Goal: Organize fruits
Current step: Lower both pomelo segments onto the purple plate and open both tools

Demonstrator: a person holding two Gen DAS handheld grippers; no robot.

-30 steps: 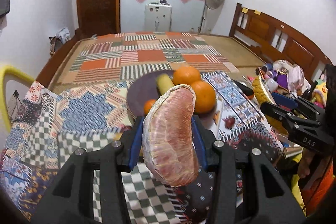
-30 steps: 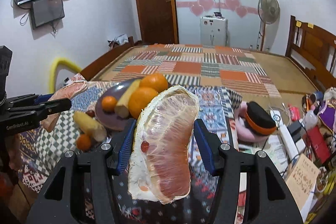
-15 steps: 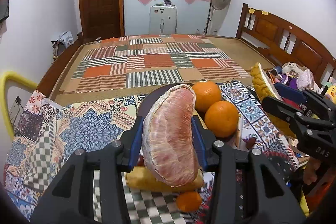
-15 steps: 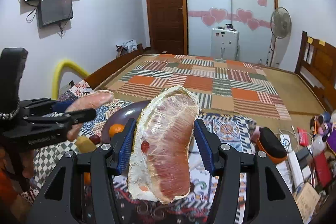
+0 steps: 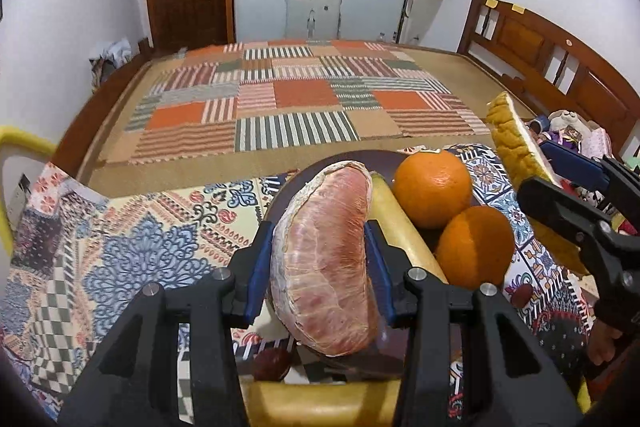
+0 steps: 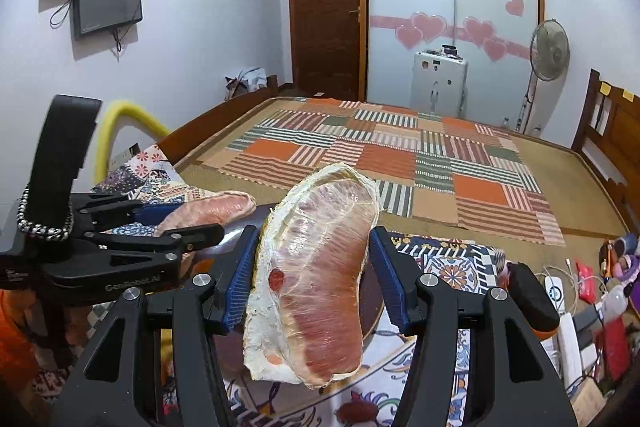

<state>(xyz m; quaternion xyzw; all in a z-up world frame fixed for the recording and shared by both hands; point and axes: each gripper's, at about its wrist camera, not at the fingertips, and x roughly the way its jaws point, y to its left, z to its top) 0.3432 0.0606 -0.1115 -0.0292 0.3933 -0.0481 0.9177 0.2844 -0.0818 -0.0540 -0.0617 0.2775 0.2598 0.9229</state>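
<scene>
My left gripper (image 5: pixel 316 259) is shut on a wrapped pink pomelo wedge (image 5: pixel 326 259), held just above the near rim of a dark plate (image 5: pixel 288 187). On that plate lie two oranges (image 5: pixel 432 187) and a yellowish fruit (image 5: pixel 404 235). My right gripper (image 6: pixel 312 275) is shut on a second, larger wrapped pomelo wedge (image 6: pixel 316 275) with white pith, hanging over the patterned cloth (image 6: pixel 452 259). In the left wrist view the right gripper (image 5: pixel 568 195) shows at the right with the wedge's yellow rind (image 5: pixel 516 143). The left gripper (image 6: pixel 160 223) and its wedge (image 6: pixel 212 209) appear at the left of the right wrist view.
A small dark red fruit (image 5: pixel 274 363) and a yellow fruit (image 5: pixel 320 403) lie on the patterned tablecloth (image 5: pixel 132 247) near the plate. Behind is a bed with a striped patchwork mat (image 5: pixel 288 107). Clutter (image 6: pixel 592 299) fills the right side. A yellow curved tube (image 6: pixel 128 119) stands left.
Both grippers moved forward toward the plate with their wedges still held. The left wedge now hangs lower and closer over the plate, with the oranges larger in view. The right view has lifted off the plate.
</scene>
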